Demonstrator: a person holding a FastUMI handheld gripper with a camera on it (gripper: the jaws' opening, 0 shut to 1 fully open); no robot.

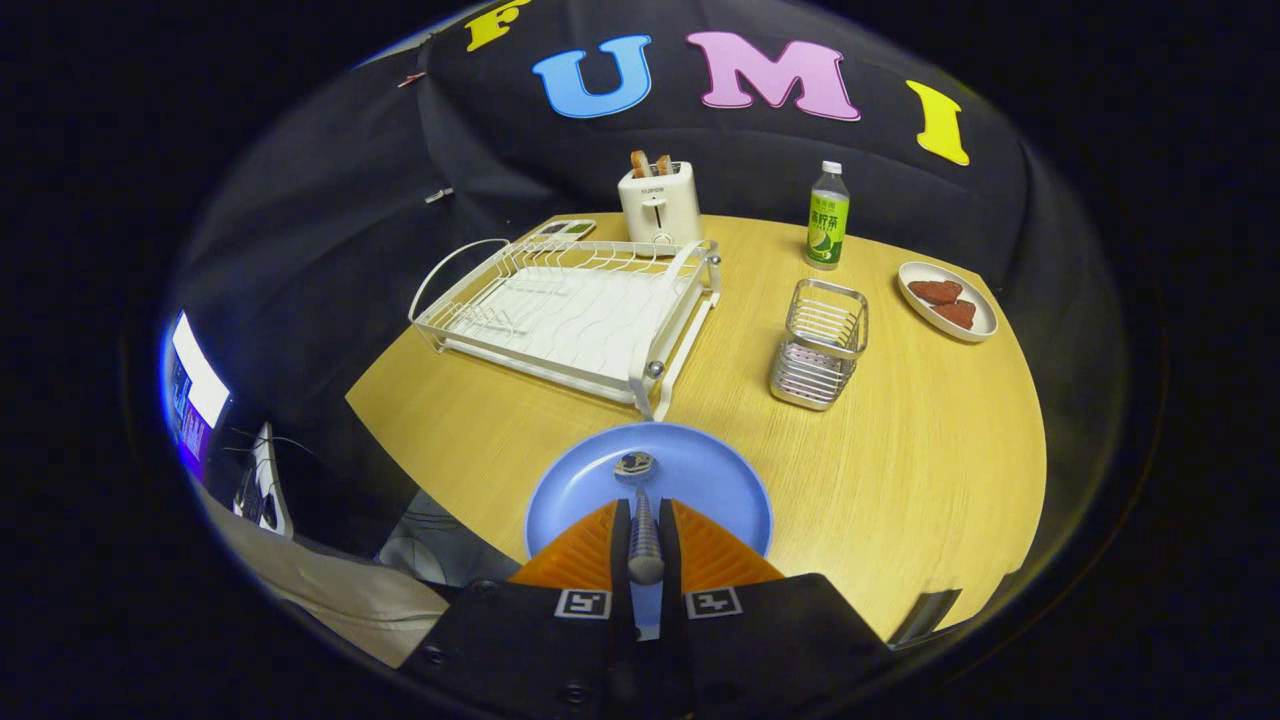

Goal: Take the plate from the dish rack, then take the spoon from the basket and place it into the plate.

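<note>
1. State: my gripper (645, 535) has its jaws nearly closed, both fingers pressing on the handle of the spoon (642, 510). The handle runs forward between the fingers; the bowl end (634, 463) sticks out just ahead of them.
2. The plate (690, 475) is out of the dish rack (570, 310) and lies flat on the table (900, 470), directly under and ahead of the fingers. The rack looks bare. The basket (820, 345) stands beyond the plate, off to one side, with nothing visible inside.
3. Judgement: the step in hand is setting the spoon down in the plate. The bowl end sits over the plate's inner area; I cannot tell whether it touches the surface yet.
4. To do it well: lower until the bowl end rests on the plate, keep the handle low and roughly level, so nothing drops or bounces.
5. Keep the whole spoon inside the rim; the handle end nearest me is over the near edge, so I would nudge forward a little before letting go.
6. Open the jaws slowly and only slightly, then lift straight back, so the fingers do not drag the handle or tip the plate.
7. Risk: spoon rolling off the near rim.
</note>
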